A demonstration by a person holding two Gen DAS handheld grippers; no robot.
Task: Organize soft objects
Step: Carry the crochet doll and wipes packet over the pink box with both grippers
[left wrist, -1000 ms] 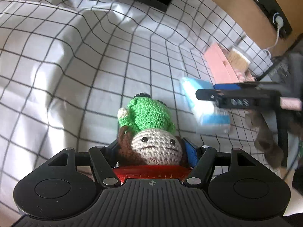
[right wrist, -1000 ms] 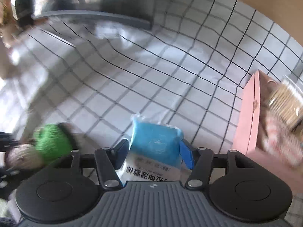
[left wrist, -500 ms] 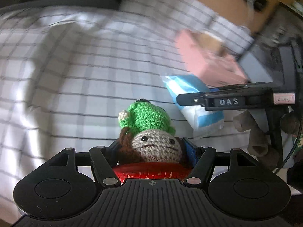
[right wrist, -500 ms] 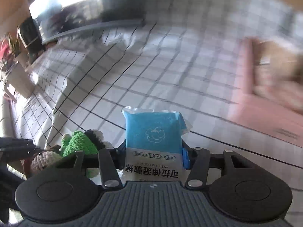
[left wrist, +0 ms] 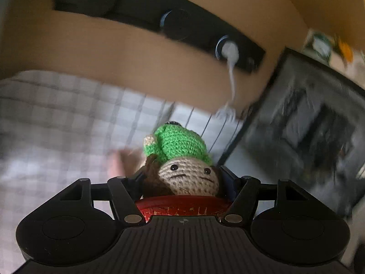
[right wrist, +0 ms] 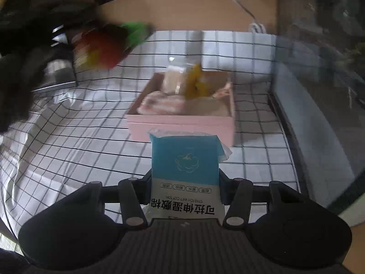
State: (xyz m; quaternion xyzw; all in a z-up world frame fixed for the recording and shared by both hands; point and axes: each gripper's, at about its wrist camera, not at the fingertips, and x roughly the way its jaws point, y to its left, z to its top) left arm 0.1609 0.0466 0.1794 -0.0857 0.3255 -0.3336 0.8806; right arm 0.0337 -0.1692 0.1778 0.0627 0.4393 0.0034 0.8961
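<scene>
Two soft things are held aloft, one per gripper. The crocheted doll (left wrist: pixel 182 159), knobbly yarn with green body, beige round face and brown hair, sits clamped in the left gripper (left wrist: pixel 182 180), raised toward the wooden wall. The smooth rectangular blue cotton pack (right wrist: pixel 186 175) is pinched in the right gripper (right wrist: pixel 186 194), above the gridded cloth (right wrist: pixel 68 141); at its 12 o'clock lies the open pink box (right wrist: pixel 182 123).

Black-gridded white cloth (right wrist: pixel 79 141) over the table, tan wall (left wrist: pixel 127 68) behind with a black socket strip (left wrist: pixel 159 18) and white plug (left wrist: pixel 230 51), dark glass-fronted cabinet (right wrist: pixel 319 80) at right.
</scene>
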